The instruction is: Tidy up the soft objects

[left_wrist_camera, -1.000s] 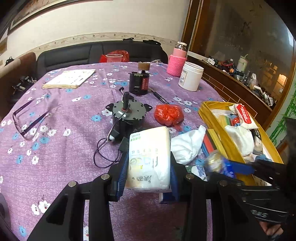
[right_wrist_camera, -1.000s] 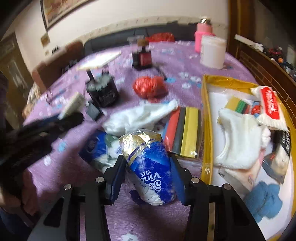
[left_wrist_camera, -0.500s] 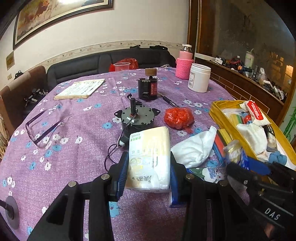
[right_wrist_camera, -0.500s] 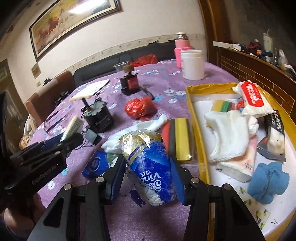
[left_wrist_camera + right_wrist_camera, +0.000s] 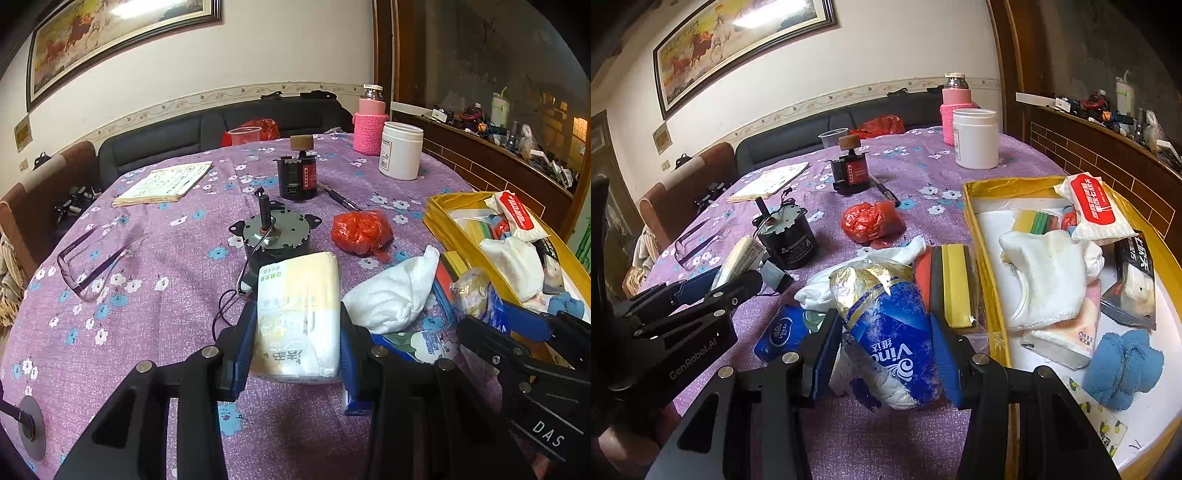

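Left wrist view. The left tool (image 5: 297, 350) is clenched on a yellow-and-white tissue pack (image 5: 298, 314), held clear above the purple tabletop (image 5: 147, 314); the pack projects well ahead of the blue pads (image 5: 244, 350). Directly beyond the tool stands a grey motor (image 5: 275, 236) with a black wire (image 5: 225, 314) looping under the pack; to the tool's right lie a white cloth (image 5: 391, 295) and, farther right, the yellow box (image 5: 439, 218) that already holds soft items. Risks, as judged: the pack is compressible and gripped near one end, so it may sag or slip out if swung quickly; a low carry toward the box could snag the wire or drag the cloth. Compared with the earlier frames, the view now takes in more wall and the framed painting, and the grip is unchanged.

Right wrist view. The right tool (image 5: 886, 354) is clenched on a blue tissue pack with a gold end (image 5: 890, 332), tilted to the left between the pads. Just right of the tool runs the box's near wall; a stack of coloured strips (image 5: 951, 284) lies ahead against it. Risks, as judged: the slick crumpled wrapper may slide, and the box is crowded, so a dropped pack may catch the wall or land on the towel (image 5: 1045, 273). Against the earlier frames, the blur is gone and the pack sits as before
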Action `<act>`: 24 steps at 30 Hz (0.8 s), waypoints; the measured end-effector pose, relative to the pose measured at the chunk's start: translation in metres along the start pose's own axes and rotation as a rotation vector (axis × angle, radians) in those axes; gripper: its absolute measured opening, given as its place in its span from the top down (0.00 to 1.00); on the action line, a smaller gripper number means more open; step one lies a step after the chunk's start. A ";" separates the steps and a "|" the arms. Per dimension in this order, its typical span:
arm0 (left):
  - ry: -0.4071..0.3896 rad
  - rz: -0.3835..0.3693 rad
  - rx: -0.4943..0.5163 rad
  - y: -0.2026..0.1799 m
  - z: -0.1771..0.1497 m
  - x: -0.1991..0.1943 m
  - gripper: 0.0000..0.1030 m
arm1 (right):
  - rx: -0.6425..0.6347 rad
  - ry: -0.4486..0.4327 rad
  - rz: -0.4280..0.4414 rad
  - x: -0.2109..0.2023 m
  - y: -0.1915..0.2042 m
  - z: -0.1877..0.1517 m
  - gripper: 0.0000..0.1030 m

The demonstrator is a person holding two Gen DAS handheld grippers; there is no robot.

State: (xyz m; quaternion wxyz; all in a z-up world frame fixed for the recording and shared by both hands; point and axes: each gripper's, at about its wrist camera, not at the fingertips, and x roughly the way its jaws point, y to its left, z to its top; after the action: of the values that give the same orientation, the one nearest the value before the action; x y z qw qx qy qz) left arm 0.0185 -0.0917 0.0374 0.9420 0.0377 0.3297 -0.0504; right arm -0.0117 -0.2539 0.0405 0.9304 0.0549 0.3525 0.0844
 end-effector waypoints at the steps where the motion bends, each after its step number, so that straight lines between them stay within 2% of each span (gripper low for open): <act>1: -0.003 0.003 0.003 0.000 0.000 0.000 0.63 | -0.002 0.000 -0.001 0.000 0.000 0.000 0.49; 10: -0.007 0.010 -0.002 0.002 0.001 0.000 0.63 | -0.008 -0.018 -0.006 -0.003 0.002 0.000 0.49; 24: -0.024 -0.007 -0.009 0.003 0.001 -0.003 0.63 | -0.036 0.002 -0.048 0.002 0.006 0.001 0.49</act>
State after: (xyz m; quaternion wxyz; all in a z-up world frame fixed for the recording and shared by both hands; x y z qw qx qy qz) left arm 0.0168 -0.0889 0.0403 0.9458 0.0318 0.3189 -0.0526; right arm -0.0107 -0.2473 0.0409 0.9326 0.0298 0.3531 0.0683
